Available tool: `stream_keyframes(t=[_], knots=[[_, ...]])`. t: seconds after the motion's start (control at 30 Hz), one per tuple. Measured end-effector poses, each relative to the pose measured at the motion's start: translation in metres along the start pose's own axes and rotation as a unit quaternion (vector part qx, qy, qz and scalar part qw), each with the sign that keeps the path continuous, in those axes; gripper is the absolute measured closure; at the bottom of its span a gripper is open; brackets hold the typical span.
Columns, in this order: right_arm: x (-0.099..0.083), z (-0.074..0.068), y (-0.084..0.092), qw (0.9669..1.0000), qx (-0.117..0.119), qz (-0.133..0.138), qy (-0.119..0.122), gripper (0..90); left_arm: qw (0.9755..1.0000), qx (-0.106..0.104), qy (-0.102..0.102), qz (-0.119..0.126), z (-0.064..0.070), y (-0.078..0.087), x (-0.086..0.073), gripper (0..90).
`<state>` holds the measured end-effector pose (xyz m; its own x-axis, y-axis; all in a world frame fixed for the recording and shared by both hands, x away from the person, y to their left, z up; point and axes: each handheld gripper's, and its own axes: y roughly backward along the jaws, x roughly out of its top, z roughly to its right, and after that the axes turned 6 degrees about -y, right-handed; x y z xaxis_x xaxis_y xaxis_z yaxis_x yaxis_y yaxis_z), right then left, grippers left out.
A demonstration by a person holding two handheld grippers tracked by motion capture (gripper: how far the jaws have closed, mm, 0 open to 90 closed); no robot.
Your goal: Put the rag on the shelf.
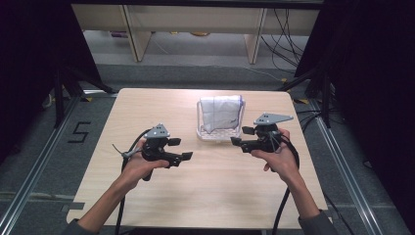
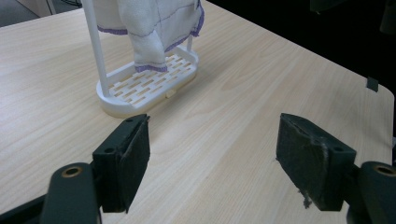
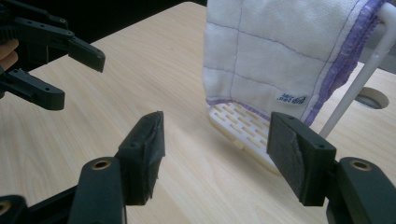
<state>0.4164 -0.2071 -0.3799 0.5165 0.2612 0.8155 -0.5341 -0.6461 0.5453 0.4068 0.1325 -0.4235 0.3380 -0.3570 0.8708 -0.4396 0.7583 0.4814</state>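
We see a pale wood counter (image 1: 161,196) on grey floor (image 1: 29,161), dark curtains (image 1: 29,49) beside. A white rack (image 1: 219,132) with a cloth (image 1: 221,113) stands near its far edge. Both left gripper (image 1: 183,148) and right gripper (image 1: 240,136) hold jaws spread, empty.

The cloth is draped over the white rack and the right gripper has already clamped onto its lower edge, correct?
Not clamped. The cloth is draped over the white rack, but the right gripper is open and short of it, as the right gripper view shows.
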Motion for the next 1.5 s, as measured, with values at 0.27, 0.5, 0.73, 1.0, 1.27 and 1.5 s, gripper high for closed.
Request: stream_keyframes(t=[0.27,0.5,0.73,1.0,1.27,1.5], knots=[[-0.007,-0.004,0.000,1.0000,0.000,-0.007,0.002,36.8,1.0000,0.005,0.001,-0.005,0.002,0.002,-0.008,26.0],[-0.014,-0.005,-0.001,1.0000,0.006,-0.002,-0.002,35.5,0.9999,0.005,0.000,-0.009,0.002,0.006,-0.015,25.3],[-0.019,-0.005,-0.004,0.9999,0.010,-0.009,-0.003,34.9,0.9999,0.000,0.001,-0.016,0.005,0.006,-0.022,25.0],[-0.028,-0.003,-0.010,0.9995,0.019,-0.025,-0.009,33.5,0.9995,-0.004,-0.003,-0.031,0.009,0.006,-0.034,24.4],[-0.035,-0.005,-0.018,0.9990,0.026,-0.034,-0.015,33.2,0.9991,-0.001,-0.012,-0.041,0.013,0.000,-0.040,24.4],[-0.041,-0.004,-0.019,0.9989,0.012,-0.045,-0.003,33.0,0.9990,-0.003,-0.015,-0.043,0.016,0.002,-0.047,24.4]])
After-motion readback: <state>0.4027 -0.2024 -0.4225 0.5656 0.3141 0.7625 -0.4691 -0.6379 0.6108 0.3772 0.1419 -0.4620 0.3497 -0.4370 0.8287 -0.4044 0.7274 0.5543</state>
